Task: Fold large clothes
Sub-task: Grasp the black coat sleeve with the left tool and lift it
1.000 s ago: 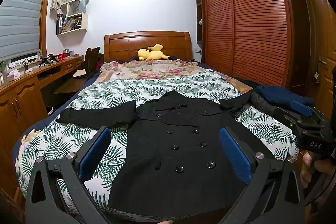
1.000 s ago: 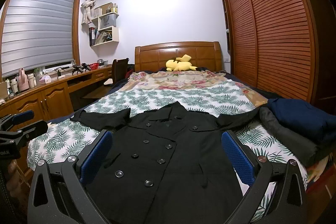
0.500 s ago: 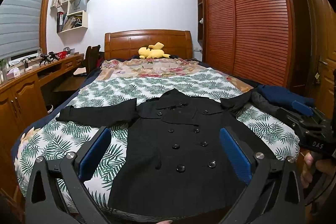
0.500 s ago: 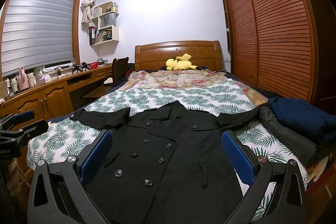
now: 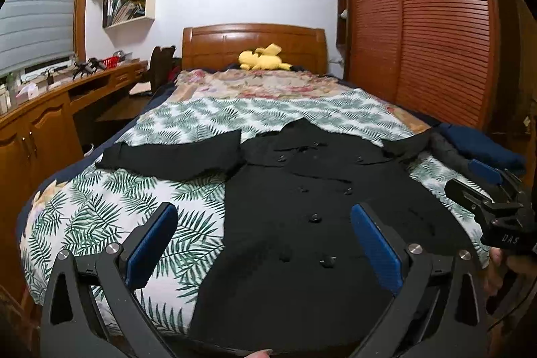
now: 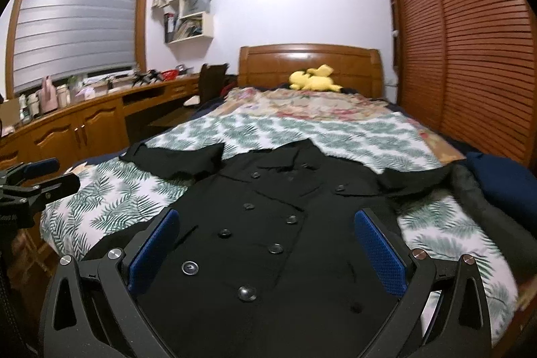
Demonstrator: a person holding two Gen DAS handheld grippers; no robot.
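A black double-breasted coat (image 5: pixel 302 207) lies face up on the leaf-print bed cover, sleeves spread left and right; it also shows in the right wrist view (image 6: pixel 268 240). My left gripper (image 5: pixel 263 244) is open and empty, above the coat's lower left part near the foot of the bed. My right gripper (image 6: pixel 266 252) is open and empty over the coat's lower front. The right gripper also shows at the right edge of the left wrist view (image 5: pixel 486 190), the left gripper at the left edge of the right wrist view (image 6: pixel 30 180).
Folded dark clothes (image 6: pixel 496 187) lie at the bed's right edge. A yellow plush toy (image 5: pixel 263 57) sits by the wooden headboard. A wooden desk with cupboards (image 6: pixel 77 123) runs along the left wall. Slatted wardrobe doors (image 5: pixel 429 32) stand on the right.
Both grippers have moved forward and lower toward the coat, which looms larger. Jaws stay open. The coat has not moved.
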